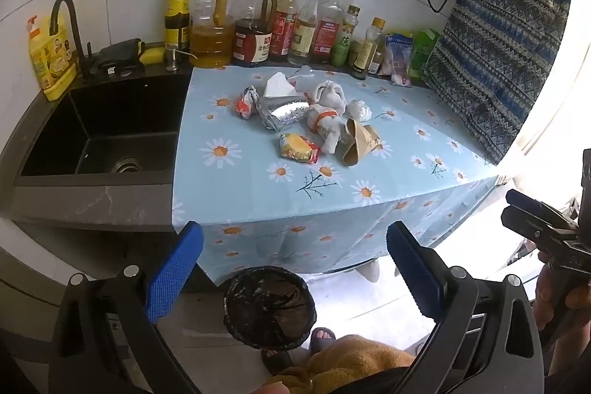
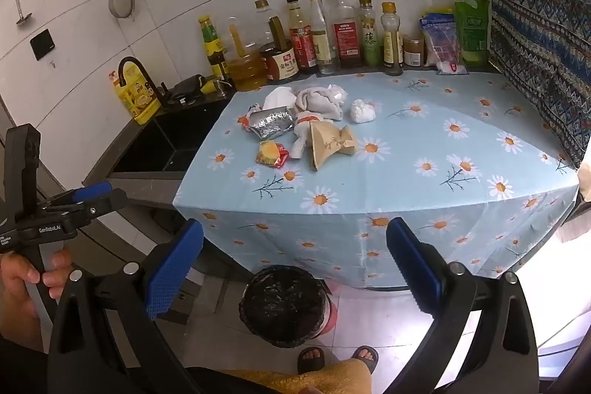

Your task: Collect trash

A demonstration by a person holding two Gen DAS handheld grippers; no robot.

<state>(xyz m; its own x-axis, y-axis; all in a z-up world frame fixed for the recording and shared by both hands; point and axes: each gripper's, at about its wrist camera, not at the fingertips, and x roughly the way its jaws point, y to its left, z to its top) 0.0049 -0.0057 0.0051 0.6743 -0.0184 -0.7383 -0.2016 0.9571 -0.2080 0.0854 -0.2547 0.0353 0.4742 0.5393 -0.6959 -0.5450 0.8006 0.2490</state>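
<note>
A heap of trash lies mid-table on the daisy-print cloth (image 1: 258, 194): a silver foil wrapper (image 1: 282, 113), a yellow-red snack packet (image 1: 299, 147), a crushed brown paper cup (image 1: 360, 141), crumpled white tissues (image 1: 327, 98) and a small clear bag (image 1: 357, 109). The same heap shows in the right wrist view, with the foil wrapper (image 2: 271, 124), the packet (image 2: 271, 154) and the cup (image 2: 330, 143). On the floor in front of the table stands a bin lined with a black bag (image 1: 269, 307) (image 2: 284, 305). My left gripper (image 1: 295, 268) and my right gripper (image 2: 294, 264) both hang open and empty, short of the table edge, above the bin.
Several sauce and oil bottles (image 1: 258, 24) line the back wall. A black sink (image 1: 103, 128) with a tap lies left of the table. A patterned cloth (image 1: 498, 54) hangs at the right. The person's sandalled feet (image 2: 338, 357) stand beside the bin.
</note>
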